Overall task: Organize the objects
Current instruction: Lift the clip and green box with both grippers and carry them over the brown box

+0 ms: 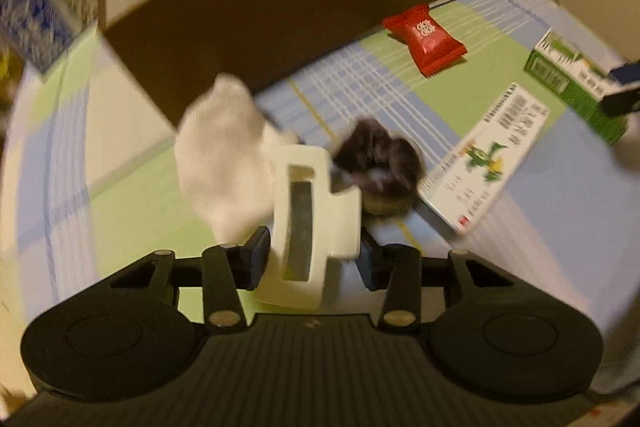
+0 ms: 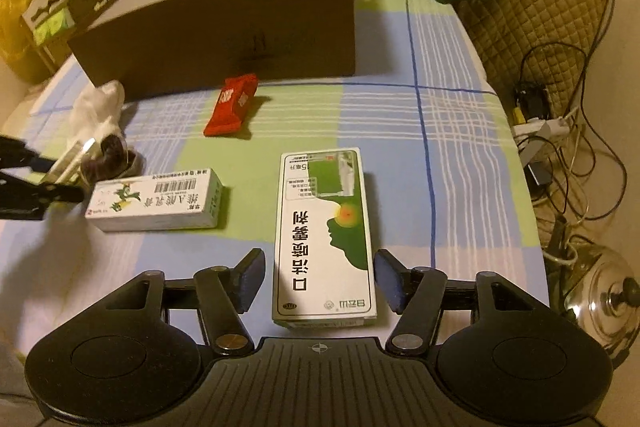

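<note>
Our left gripper [image 1: 314, 259] is clamped on a white hair claw clip [image 1: 310, 223] above the checked cloth [image 1: 132, 187], beside a white sock [image 1: 222, 155] and a dark scrunchie [image 1: 380, 155]. Our right gripper [image 2: 318, 281] stands spread, its pads either side of, but not pressing, a green-and-white box [image 2: 325, 239] printed "口洁喷雾剂". We also see a barcoded white box [image 2: 156, 201] whose print is too small to read, and a red snack packet [image 2: 232, 105] before the brown cardboard box [image 2: 240, 35].
</note>
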The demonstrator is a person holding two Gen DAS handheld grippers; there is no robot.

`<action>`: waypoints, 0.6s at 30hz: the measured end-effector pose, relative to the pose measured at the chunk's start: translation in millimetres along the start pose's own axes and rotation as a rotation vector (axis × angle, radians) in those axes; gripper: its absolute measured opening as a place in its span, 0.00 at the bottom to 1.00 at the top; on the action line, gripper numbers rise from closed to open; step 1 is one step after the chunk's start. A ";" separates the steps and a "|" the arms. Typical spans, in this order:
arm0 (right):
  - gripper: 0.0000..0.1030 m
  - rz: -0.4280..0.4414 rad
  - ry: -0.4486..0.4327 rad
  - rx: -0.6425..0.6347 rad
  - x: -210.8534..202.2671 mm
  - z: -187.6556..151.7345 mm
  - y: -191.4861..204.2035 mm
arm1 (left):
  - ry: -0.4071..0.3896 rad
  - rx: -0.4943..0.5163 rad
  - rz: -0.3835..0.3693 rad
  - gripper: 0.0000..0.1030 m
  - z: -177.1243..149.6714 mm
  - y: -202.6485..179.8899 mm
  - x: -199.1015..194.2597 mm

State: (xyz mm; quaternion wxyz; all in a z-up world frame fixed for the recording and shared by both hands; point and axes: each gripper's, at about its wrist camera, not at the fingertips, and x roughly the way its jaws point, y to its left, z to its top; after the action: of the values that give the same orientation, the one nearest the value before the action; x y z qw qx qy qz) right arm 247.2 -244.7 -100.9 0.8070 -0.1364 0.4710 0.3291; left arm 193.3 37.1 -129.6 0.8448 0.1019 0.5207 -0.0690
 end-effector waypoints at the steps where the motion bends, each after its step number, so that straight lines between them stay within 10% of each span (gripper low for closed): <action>1: 0.57 0.002 0.005 -0.007 2.1 1.4 0.8 | 0.012 -0.033 -0.021 0.37 -4.4 2.6 -1.6; 18: 0.61 -0.004 0.074 -0.032 27.4 17.7 0.7 | 0.052 -0.258 -0.075 0.35 -10.9 18.4 -2.4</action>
State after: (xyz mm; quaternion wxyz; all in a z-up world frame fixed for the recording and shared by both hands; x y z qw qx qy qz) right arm 267.9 -223.8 -115.0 0.7873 -0.1623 0.4951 0.3296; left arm 186.9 57.7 -130.4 0.8341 -0.0252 0.5502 -0.0303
